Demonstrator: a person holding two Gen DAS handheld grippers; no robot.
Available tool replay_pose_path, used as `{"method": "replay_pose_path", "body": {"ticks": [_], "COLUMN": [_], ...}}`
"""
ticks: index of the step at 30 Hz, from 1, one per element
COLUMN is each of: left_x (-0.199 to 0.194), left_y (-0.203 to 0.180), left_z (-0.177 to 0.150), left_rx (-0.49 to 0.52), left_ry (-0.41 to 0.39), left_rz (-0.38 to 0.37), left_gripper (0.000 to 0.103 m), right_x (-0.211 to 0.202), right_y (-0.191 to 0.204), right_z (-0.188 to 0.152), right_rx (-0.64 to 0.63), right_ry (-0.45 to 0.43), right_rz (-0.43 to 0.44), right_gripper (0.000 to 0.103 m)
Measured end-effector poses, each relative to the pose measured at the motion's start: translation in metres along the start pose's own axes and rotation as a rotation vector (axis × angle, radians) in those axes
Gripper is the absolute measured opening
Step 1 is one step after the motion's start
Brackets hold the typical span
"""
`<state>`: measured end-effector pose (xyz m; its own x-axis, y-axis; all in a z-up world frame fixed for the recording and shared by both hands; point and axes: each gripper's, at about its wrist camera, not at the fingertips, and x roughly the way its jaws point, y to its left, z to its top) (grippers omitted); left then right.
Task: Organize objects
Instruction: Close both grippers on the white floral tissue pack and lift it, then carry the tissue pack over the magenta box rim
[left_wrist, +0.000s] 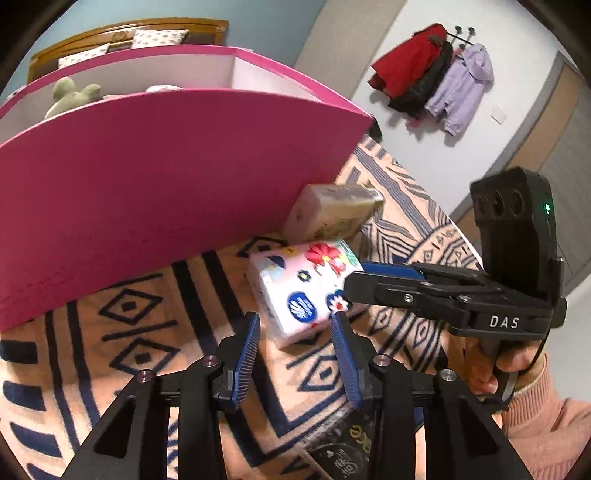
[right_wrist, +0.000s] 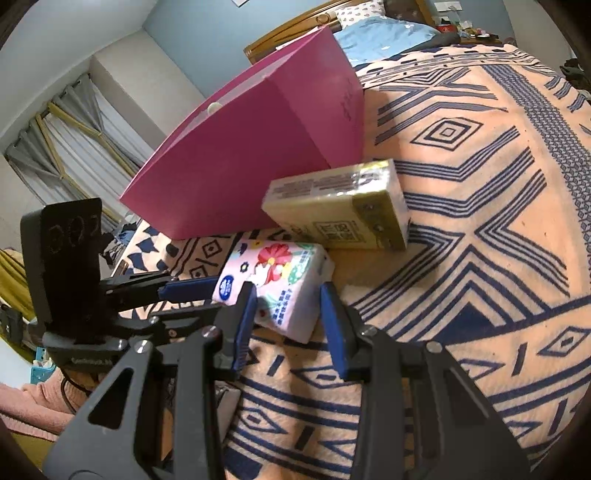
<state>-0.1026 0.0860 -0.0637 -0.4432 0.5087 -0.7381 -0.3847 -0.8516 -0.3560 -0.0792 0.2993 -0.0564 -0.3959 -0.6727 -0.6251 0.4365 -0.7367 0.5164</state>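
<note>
A flowered pink tissue pack (left_wrist: 303, 288) (right_wrist: 275, 280) lies on the patterned bedspread. A yellow-green tissue pack (left_wrist: 332, 212) (right_wrist: 340, 205) lies just behind it, against a large pink box (left_wrist: 166, 166) (right_wrist: 258, 147). My left gripper (left_wrist: 295, 325) is open, its fingertips at the near end of the flowered pack, not closed on it. My right gripper (right_wrist: 288, 295) is open too, its fingertips astride the pack's other corner. In the left wrist view the right gripper (left_wrist: 364, 275) reaches in from the right and touches the pack.
The pink box holds a green plush toy (left_wrist: 74, 96) and other soft items. A dark printed package (left_wrist: 343, 446) lies under my left gripper. Coats (left_wrist: 436, 77) hang on the far wall. The bedspread (right_wrist: 480, 221) stretches away to the right, with pillows and a headboard behind.
</note>
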Motion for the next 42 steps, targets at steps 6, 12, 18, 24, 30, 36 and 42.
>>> {"method": "replay_pose_path", "body": {"ticks": [6, 12, 18, 24, 30, 36, 42], "left_x": [0.004, 0.001, -0.015, -0.031, -0.044, -0.051, -0.056], "left_y": [0.003, -0.007, -0.018, -0.027, -0.029, -0.035, -0.037], "left_z": [0.004, 0.005, 0.005, 0.006, 0.005, 0.005, 0.007], "left_rx": [-0.017, -0.012, 0.01, 0.032, 0.043, 0.069, 0.077], "left_ry": [0.003, -0.006, -0.045, -0.083, -0.114, -0.133, -0.151], "left_rz": [-0.018, -0.016, -0.009, 0.003, 0.019, 0.04, 0.044], "left_gripper": [0.039, 0.038, 0.038, 0.038, 0.038, 0.038, 0.038], "right_x": [0.003, -0.004, -0.015, -0.025, -0.032, -0.038, -0.043], "right_y": [0.002, 0.009, 0.024, 0.038, 0.047, 0.052, 0.056], "right_z": [0.0, -0.001, -0.002, 0.001, 0.003, 0.003, 0.004], "right_rx": [-0.01, -0.03, -0.075, -0.116, -0.139, -0.147, -0.155], "right_ry": [0.006, -0.015, -0.038, -0.065, -0.083, -0.096, -0.106], "right_rz": [0.011, -0.003, -0.011, -0.012, -0.009, -0.005, -0.001], "right_gripper": [0.038, 0.038, 0.038, 0.038, 0.038, 0.038, 0.038]}}
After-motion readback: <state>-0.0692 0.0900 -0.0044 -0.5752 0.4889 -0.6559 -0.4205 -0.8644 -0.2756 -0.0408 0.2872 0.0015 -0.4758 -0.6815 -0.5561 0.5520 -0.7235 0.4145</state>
